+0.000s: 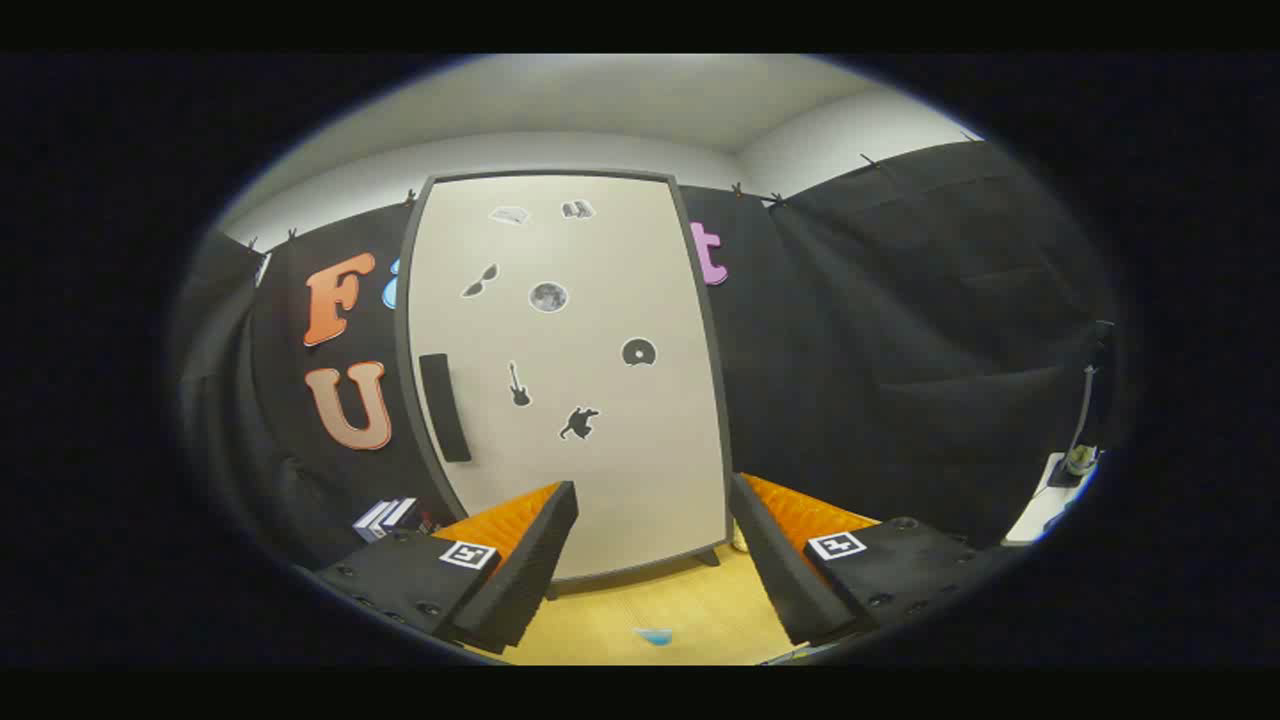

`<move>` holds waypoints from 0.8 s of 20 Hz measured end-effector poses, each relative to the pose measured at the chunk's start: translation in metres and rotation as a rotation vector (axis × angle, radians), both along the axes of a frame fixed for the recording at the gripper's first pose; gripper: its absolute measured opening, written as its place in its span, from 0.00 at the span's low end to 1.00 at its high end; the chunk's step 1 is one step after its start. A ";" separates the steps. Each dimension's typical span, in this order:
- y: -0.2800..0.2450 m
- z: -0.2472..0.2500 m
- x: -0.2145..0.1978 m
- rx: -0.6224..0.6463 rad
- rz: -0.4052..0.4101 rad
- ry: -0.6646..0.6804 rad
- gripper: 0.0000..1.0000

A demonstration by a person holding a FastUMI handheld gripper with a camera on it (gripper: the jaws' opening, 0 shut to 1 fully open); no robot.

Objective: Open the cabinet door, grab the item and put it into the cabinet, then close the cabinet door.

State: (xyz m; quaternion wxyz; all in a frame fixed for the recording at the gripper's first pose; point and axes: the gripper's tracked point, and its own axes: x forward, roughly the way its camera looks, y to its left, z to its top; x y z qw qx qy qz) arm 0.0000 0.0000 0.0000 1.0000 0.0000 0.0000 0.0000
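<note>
A tall cabinet point(570, 370) stands upright on the wooden table point(690, 610), straight ahead of my fingers. Its pale door is shut and carries several small dark stickers. A dark vertical handle point(445, 407) sits near the door's left edge. My gripper point(650, 500) is open, its fingers spread wide with nothing between them, a short way back from the door's lower part. A small light-blue item point(654, 635) lies on the table between and below the fingers, partly cut off.
Small white boxes point(385, 517) lie left of the cabinet's foot, beyond the left finger. A pale small object point(740, 540) peeks out at the cabinet's right foot. At far right a white ledge point(1050, 500) holds a cable and plug. Black cloth walls surround the booth.
</note>
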 end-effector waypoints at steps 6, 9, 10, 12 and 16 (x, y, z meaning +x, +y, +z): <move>0.000 0.010 -0.007 -0.021 -0.013 -0.014 0.98; 0.000 0.011 -0.011 -0.025 -0.011 -0.016 0.98; 0.000 0.011 -0.012 -0.025 -0.010 -0.015 0.98; 0.000 0.010 -0.015 -0.021 -0.006 -0.012 0.98; -0.002 0.010 -0.020 -0.021 -0.007 -0.011 0.98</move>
